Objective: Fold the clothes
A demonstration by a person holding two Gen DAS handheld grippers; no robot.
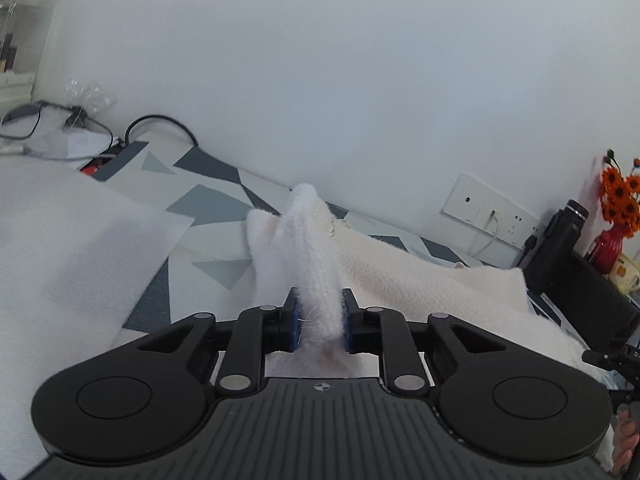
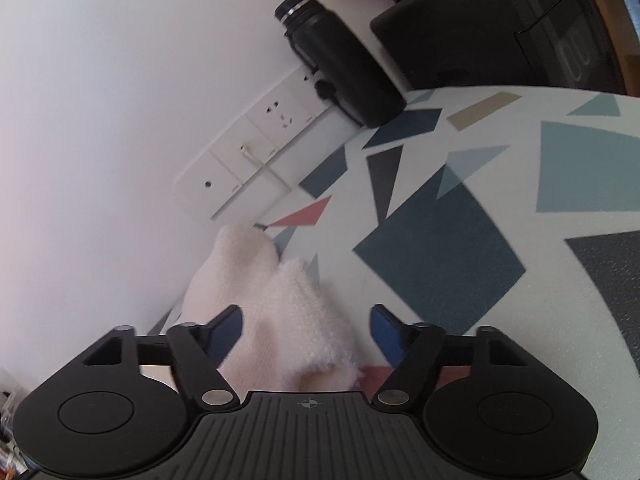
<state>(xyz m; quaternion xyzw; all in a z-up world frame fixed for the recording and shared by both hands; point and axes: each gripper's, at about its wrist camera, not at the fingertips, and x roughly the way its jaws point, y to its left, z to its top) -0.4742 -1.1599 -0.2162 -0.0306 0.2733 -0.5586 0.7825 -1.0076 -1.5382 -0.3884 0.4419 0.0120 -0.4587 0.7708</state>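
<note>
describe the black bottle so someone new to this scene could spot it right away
Start at the white wall with the socket panel low on it. Just right of the panel, where the patterned tabletop meets the wall, stands a black bottle with a ridged screw cap. Unlike the boxy black case beside it, it is round and slim.

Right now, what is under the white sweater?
The sweater lies on a cloth with grey and blue shapes. The left gripper pinches a raised fold. What the sweater covers cannot be seen.
</note>
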